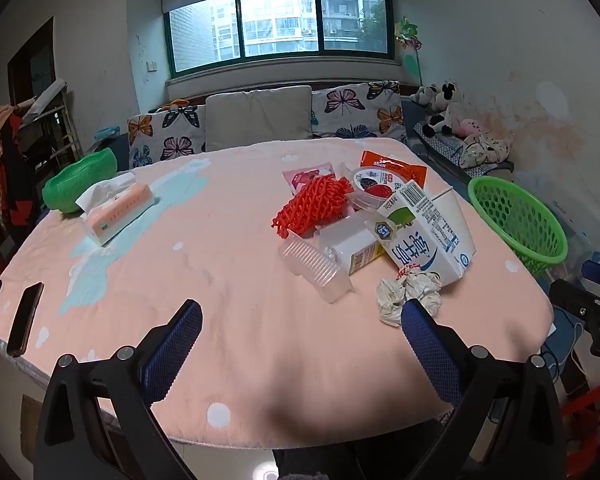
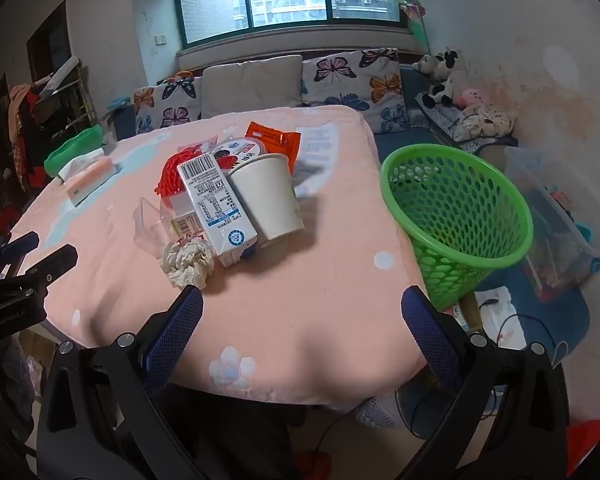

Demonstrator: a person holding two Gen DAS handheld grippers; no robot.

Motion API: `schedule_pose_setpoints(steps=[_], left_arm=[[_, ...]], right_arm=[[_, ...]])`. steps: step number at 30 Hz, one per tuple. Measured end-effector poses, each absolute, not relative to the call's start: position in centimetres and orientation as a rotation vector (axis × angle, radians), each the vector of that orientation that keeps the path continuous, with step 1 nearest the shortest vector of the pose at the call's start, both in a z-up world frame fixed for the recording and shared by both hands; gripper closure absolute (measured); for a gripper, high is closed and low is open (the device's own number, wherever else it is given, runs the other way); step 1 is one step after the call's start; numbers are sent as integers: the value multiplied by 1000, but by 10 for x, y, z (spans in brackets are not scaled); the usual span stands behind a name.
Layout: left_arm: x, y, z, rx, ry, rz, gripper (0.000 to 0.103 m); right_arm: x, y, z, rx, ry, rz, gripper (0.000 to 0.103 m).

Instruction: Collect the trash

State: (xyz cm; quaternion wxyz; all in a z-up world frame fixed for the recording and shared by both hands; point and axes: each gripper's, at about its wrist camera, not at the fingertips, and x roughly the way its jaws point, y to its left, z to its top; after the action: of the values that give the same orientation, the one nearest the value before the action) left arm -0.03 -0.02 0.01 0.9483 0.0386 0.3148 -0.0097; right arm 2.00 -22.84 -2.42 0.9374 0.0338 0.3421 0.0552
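A heap of trash lies on the pink-covered table point(image 1: 228, 240): a crumpled paper ball point(image 1: 410, 292) point(image 2: 188, 262), a milk carton point(image 1: 424, 228) point(image 2: 216, 208), a white paper cup point(image 2: 270, 196), a clear plastic tray point(image 1: 314, 270), a red foam net point(image 1: 312, 206), a round yogurt tub point(image 1: 374, 186) and an orange wrapper point(image 1: 394, 166). A green mesh basket point(image 2: 458, 216) point(image 1: 518, 220) stands off the table's right edge. My left gripper point(image 1: 302, 322) is open and empty, near the paper ball. My right gripper point(image 2: 302, 308) is open and empty above the table's front edge.
A tissue pack point(image 1: 118, 210) and a green foam bowl point(image 1: 78, 182) sit at the table's far left. Two phones point(image 1: 24, 318) lie at its left front edge. A sofa with butterfly cushions point(image 1: 356, 110) stands behind. A clear storage bin point(image 2: 560, 216) sits right of the basket.
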Motion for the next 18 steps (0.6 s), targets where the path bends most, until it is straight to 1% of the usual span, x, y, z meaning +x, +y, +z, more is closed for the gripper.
schedule_pose_setpoints(steps=[18], left_arm=[[-5, 2, 0, 82, 647, -24, 6]], right_arm=[[18, -227, -23, 60, 700, 115, 4]])
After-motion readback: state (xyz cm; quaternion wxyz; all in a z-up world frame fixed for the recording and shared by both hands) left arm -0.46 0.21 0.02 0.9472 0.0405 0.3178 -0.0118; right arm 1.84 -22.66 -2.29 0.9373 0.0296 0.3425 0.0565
